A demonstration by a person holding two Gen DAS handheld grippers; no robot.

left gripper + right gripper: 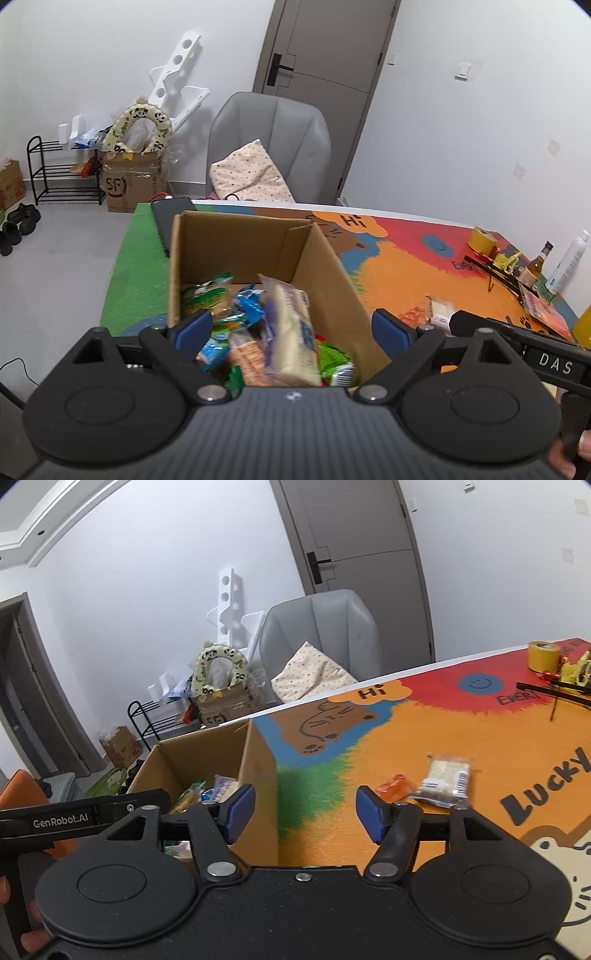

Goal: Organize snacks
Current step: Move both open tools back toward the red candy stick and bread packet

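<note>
While the left gripper hangs over the cardboard box, its blue pads are spread wide and nothing is pinched between them. The box sits on the table near its far left corner, on the green part of the bright mat. Inside the box lies a pile of snack packets (a pale cracker pack lies on top, a bit blurry). The right gripper is beside the box, over the orange part of the mat, and its pads are apart too, with nothing in them. Two snacks are out on the table, toward its near right side: a small orange packet and a clear bag of pale biscuits, just beside each other.
</note>
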